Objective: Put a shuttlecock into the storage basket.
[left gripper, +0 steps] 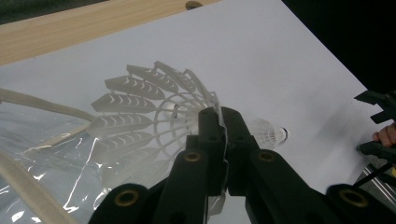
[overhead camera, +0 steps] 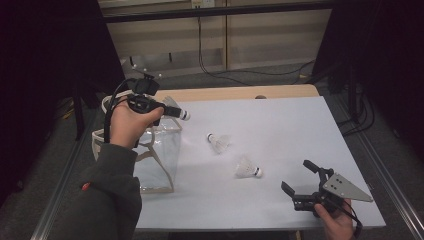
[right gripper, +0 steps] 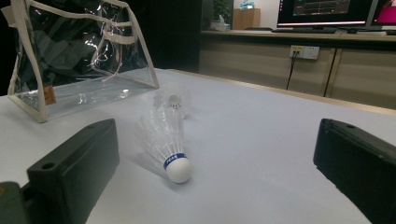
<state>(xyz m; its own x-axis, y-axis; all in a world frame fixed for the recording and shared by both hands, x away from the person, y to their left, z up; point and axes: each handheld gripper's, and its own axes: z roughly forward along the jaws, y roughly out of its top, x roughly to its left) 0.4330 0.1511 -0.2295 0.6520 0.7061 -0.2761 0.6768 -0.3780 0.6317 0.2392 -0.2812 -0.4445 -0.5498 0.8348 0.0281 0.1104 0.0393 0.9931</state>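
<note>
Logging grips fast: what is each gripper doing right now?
Left gripper: shut on a shuttlecock, above the clear bag.
Right gripper: open, holding nothing.

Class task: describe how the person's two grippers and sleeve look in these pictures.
Both the left gripper and right gripper are black with two blocky jaws. A black cable loops from the left gripper; a grey three-cornered plate tops the right gripper. The left sleeve is dark grey.
</note>
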